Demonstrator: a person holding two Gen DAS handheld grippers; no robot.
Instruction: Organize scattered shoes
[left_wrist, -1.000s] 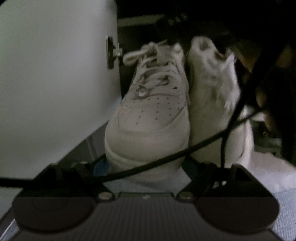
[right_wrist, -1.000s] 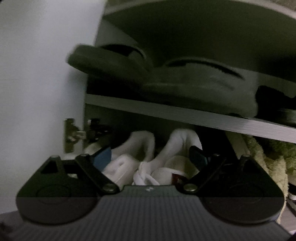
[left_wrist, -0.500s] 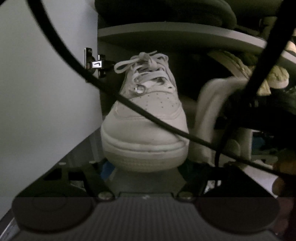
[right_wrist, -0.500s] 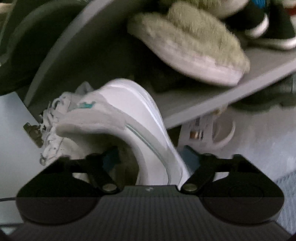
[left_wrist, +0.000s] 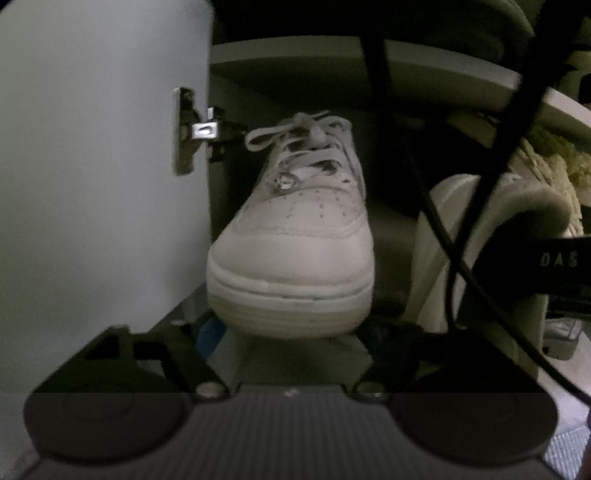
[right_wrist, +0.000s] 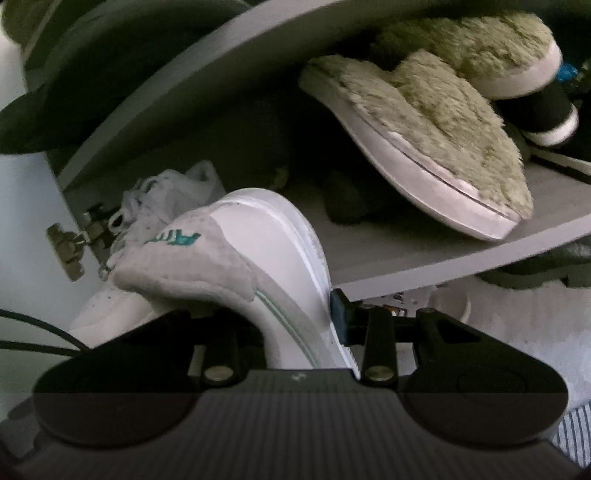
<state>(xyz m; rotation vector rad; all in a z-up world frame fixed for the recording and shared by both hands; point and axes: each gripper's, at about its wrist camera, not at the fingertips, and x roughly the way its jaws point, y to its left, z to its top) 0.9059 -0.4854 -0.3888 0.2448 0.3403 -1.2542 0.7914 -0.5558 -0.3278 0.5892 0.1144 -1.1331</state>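
Observation:
A white laced sneaker (left_wrist: 295, 236) stands on the cabinet's bottom shelf, toe toward me. My left gripper (left_wrist: 295, 332) is low in front of it, jaws opening, with the toe's sole between the fingers and the pads off it. Its mate, a white sneaker with a teal logo (right_wrist: 258, 251), is tilted heel-first to the right of the first one (right_wrist: 122, 295). My right gripper (right_wrist: 280, 317) is closing on that heel: the blue pad (right_wrist: 338, 314) lies against the outer wall, and the other finger is hidden by the collar. In the left wrist view the mate (left_wrist: 461, 229) shows beside the right gripper's black body (left_wrist: 554, 273).
A white cabinet door (left_wrist: 92, 184) with a metal hinge (left_wrist: 199, 133) stands left. A grey shelf (right_wrist: 406, 254) above the sneakers carries fuzzy green slippers (right_wrist: 424, 140) and a black-and-white shoe (right_wrist: 554, 110). Black cables (left_wrist: 443, 240) cross the left view. White carpet (right_wrist: 517, 332) lies right.
The two sneakers, side by side a second ago, are apart; the mate has tipped over to the right. My right gripper rolled, came down and narrowed on its heel. My left jaws widened.

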